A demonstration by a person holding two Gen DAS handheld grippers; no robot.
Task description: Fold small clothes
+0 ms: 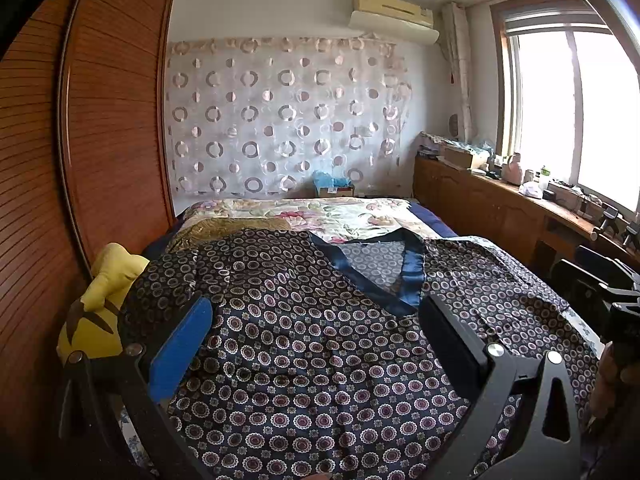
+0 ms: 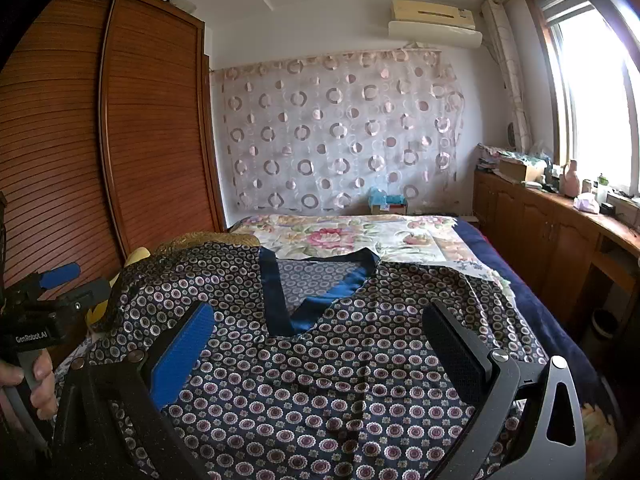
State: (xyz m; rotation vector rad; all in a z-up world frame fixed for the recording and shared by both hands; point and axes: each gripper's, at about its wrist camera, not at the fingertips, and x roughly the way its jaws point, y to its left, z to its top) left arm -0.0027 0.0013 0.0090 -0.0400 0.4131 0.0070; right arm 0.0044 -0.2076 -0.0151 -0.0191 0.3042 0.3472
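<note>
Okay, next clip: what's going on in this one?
A person holds a hand-held gripper in each hand over a dark, circle-patterned garment with a blue-trimmed V-neck, spread out flat on a bed. The left hand-held gripper and the right hand-held gripper both have their jaws wide open with the fabric showing between the fingers, and neither is pinching it. No fold shows yet. A yellow plush toy lies at the left edge of the bed beside the wooden wardrobe.
</note>
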